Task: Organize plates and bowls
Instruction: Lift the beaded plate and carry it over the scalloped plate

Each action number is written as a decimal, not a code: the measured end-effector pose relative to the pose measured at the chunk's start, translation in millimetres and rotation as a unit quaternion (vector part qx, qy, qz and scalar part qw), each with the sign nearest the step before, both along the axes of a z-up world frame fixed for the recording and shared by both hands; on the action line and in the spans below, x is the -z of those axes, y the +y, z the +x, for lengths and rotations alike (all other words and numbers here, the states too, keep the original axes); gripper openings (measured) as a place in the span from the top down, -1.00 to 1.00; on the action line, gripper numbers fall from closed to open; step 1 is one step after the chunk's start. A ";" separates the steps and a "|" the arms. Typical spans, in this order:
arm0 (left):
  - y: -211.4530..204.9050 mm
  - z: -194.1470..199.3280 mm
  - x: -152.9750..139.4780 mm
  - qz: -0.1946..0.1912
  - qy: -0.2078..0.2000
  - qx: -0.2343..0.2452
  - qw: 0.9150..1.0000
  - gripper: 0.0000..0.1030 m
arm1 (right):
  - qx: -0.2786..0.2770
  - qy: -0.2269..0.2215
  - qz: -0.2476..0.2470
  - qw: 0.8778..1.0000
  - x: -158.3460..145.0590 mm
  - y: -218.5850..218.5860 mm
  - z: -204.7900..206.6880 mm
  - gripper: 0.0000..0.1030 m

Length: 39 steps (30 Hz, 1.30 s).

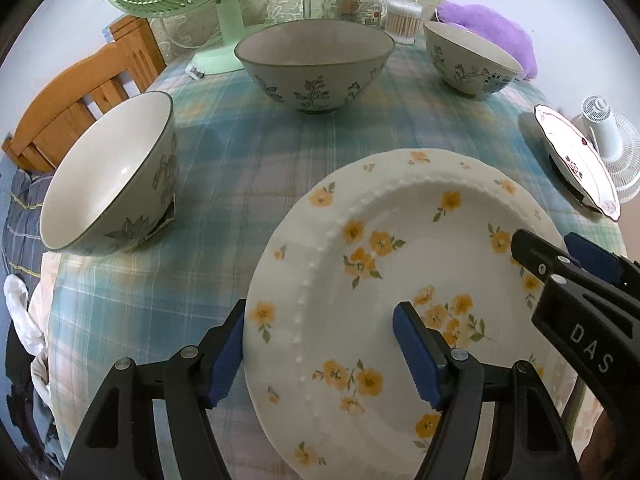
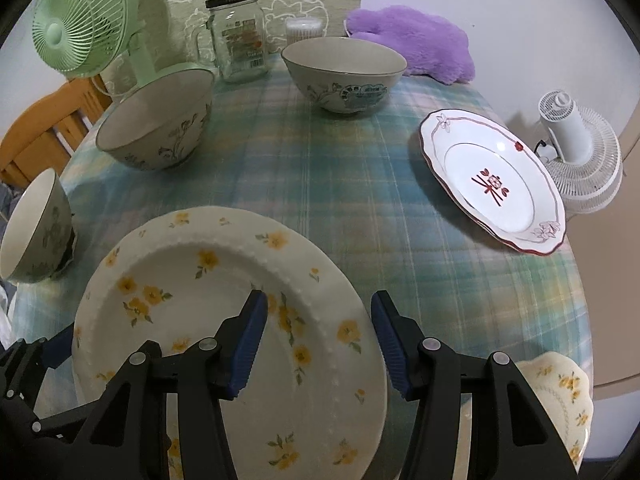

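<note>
Step in hand: shifting yellow-flowered plate (image 1: 384,280) across tablecloth (image 2: 340,168). Left gripper (image 1: 320,356) and right gripper (image 2: 316,344) straddling opposite rims, jaws half-open (pad contact apparently present, unconfirmed). Next: place level.

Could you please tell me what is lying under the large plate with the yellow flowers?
The yellow-flowered plate sits over the plaid tablecloth. At its right, another yellow-flowered dish peeks out behind the right claw. Whether they overlap is hidden.

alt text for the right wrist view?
Right gripper straddles the right rim of a yellow-flowered plate on a plaid tablecloth. Beyond stand three floral bowls, a red-trimmed plate, a glass jar and a green fan.
</note>
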<state>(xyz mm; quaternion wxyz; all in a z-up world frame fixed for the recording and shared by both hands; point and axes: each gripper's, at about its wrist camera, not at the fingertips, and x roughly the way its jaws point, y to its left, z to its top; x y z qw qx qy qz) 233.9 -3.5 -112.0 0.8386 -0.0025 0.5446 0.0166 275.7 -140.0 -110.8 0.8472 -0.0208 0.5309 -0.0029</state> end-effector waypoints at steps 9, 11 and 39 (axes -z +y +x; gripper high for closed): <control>2.7 4.4 2.6 -0.015 0.002 -0.007 1.000 -0.45 | 0.005 0.027 -0.003 1.000 15.5 -2.7 -7.5 -0.15; 1.9 3.6 2.2 -0.010 -0.002 -0.002 1.000 -0.44 | 0.004 0.028 -0.006 1.000 16.0 -1.6 -7.6 -0.15; 15.6 -49.5 -52.4 -0.027 -0.029 0.041 0.998 -0.40 | 0.037 0.018 -0.023 0.999 -47.7 13.3 -66.1 -0.15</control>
